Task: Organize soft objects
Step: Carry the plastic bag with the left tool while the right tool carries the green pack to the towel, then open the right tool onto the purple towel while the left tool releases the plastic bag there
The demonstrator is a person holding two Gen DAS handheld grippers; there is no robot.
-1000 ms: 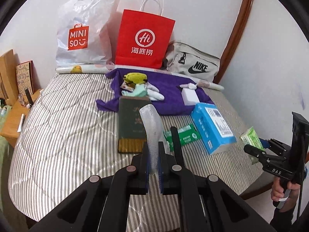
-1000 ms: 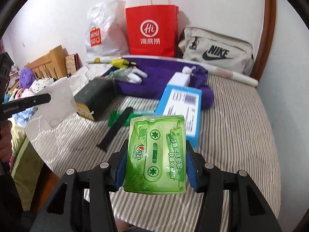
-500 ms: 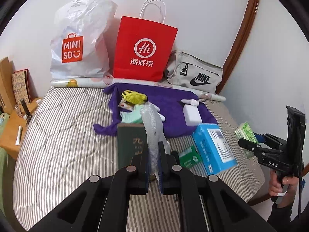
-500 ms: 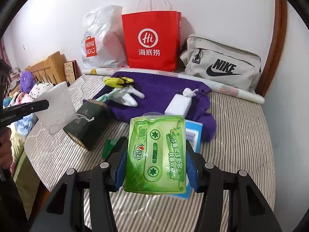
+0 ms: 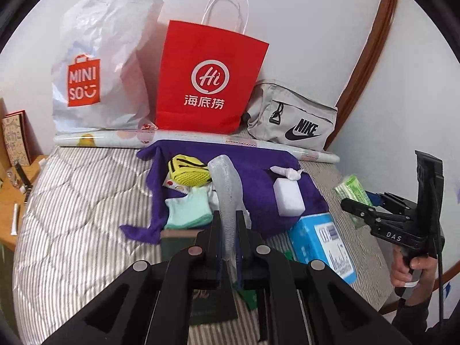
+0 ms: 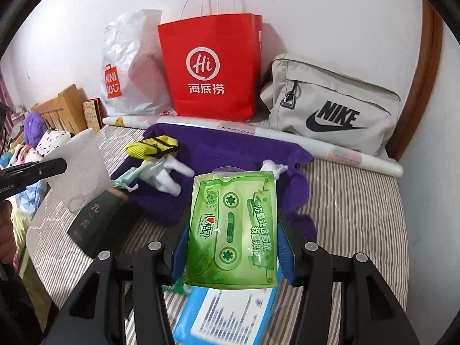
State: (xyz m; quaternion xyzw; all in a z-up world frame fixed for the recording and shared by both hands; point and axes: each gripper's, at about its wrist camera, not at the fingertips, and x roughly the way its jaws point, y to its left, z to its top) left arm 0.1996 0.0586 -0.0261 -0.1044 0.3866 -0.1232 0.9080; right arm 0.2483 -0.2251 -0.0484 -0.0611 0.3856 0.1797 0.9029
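Now, left gripper (image 5: 228, 230): fingers pressed together on a thin white mesh pouch (image 5: 227, 189) that stands up between them, held above the bed.
Right gripper (image 6: 233, 247): blue-padded fingers pinching a green tissue pack (image 6: 233, 230) by its two sides, its cassette print facing the camera, lifted over the bed.
Bed (image 5: 74, 201): striped quilt, with a purple towel (image 5: 258, 169) spread at the far end.
On the towel: a yellow pouch (image 5: 188, 171), a mint sock (image 5: 188, 208), a white block (image 5: 288, 198) and a knotted white wad (image 5: 287, 172) just behind it.
Near edge of bed: a dark green booklet (image 6: 95, 221) left of the towel, and a blue box (image 5: 325, 244) partly under the tissue pack in the right wrist view.
Against the wall: a white shopping bag (image 5: 100, 66), a red paper bag (image 5: 210, 80) and a grey sports bag (image 5: 293, 115), standing side by side behind a rolled sheet (image 5: 115, 139).
Person: a hand (image 5: 411, 270) grips the right gripper's handle at the bed's right edge.
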